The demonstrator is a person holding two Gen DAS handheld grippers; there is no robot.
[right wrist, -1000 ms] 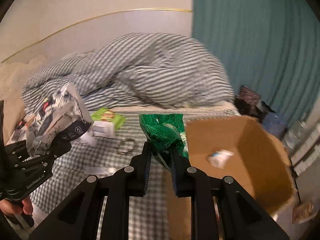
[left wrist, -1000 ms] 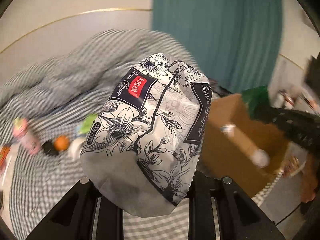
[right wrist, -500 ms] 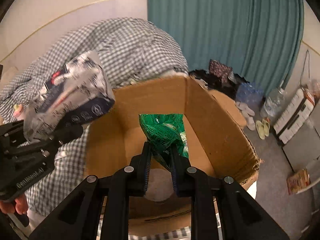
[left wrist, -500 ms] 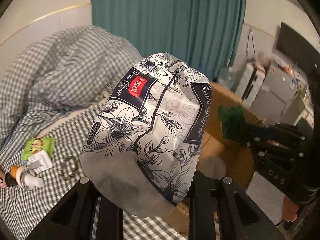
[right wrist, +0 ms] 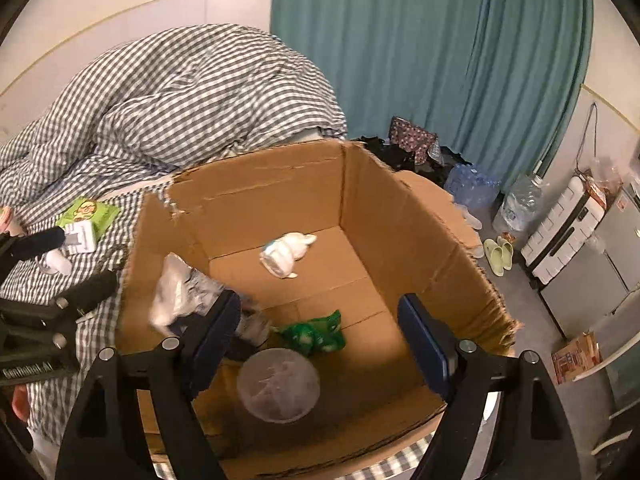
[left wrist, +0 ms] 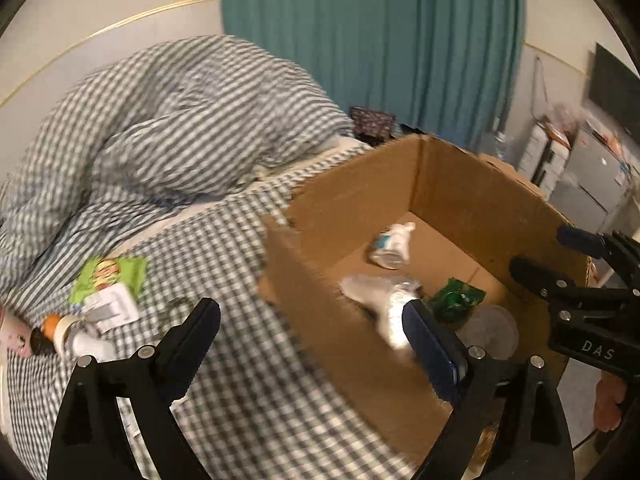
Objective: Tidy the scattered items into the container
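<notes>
Both the left hand-held gripper (left wrist: 312, 322) and the right hand-held gripper (right wrist: 320, 312) were opening, nothing between them. The tissue pack (right wrist: 180, 292) (blurred, mid-fall) and green packet (right wrist: 314, 332) were in the cardboard box (right wrist: 420, 232); the pack might catch the near wall and tip out.

White letters "DAS" stand on the black body of the right hand-held gripper (left wrist: 560, 264) (seen from the left wrist). Print on the packets is too blurred to read.
</notes>
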